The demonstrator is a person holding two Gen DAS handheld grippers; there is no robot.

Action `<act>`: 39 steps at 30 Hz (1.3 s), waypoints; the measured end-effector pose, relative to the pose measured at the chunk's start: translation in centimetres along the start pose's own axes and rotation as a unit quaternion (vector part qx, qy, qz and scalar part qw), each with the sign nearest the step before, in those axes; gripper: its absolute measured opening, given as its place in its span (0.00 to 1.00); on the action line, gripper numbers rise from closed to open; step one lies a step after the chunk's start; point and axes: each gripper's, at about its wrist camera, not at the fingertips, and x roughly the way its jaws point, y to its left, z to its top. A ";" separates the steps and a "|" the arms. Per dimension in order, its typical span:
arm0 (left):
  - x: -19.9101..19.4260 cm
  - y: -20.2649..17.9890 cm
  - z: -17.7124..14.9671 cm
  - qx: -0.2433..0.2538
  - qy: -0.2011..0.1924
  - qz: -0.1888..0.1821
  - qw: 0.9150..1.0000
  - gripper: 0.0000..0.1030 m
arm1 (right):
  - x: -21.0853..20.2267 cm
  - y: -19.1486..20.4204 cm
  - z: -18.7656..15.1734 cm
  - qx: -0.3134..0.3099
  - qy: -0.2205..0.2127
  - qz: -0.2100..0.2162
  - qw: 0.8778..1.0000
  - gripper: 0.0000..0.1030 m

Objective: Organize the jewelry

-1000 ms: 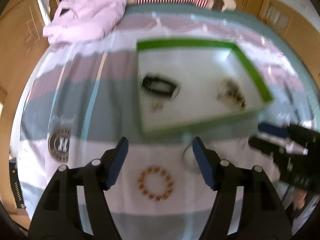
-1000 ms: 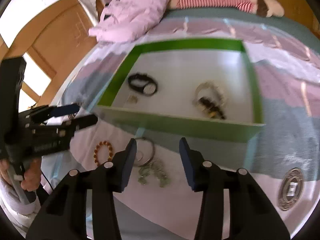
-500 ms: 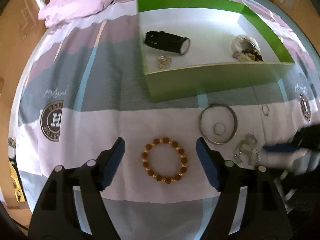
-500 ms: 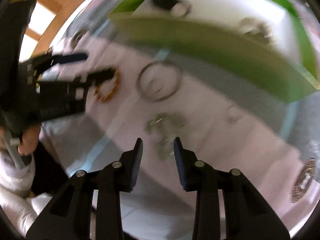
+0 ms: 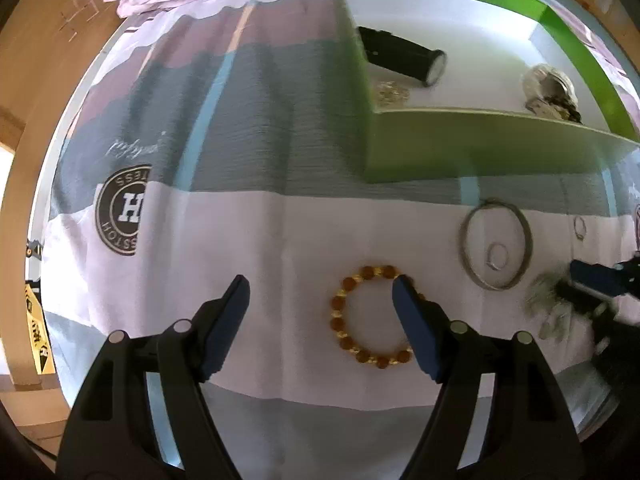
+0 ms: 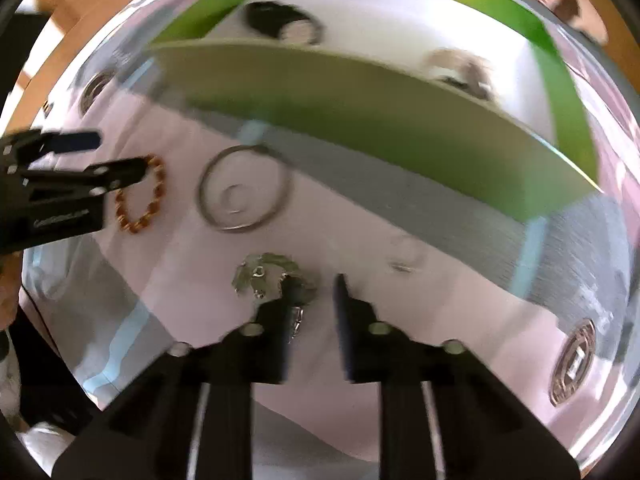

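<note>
Left gripper point(image 5: 320, 292) spread wide, low over the bed point(image 5: 248, 128); amber bead bracelet point(image 5: 374, 316) lies under its right finger, nothing gripped. Silver bangle point(image 5: 496, 250) off to its right, a small ring point(image 5: 497, 257) inside it. Right gripper point(image 6: 310, 292) parted, its left finger over the silver chain bracelet point(image 6: 264, 274). Green tray point(image 6: 360, 104) ahead of both, a black watch point(image 5: 404, 56) inside.
</note>
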 end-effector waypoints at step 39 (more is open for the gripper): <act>-0.8 -1.0 -0.2 0.047 -0.010 -0.061 0.997 0.78 | -2.1 -2.8 -0.5 0.063 -0.024 0.014 0.998 0.20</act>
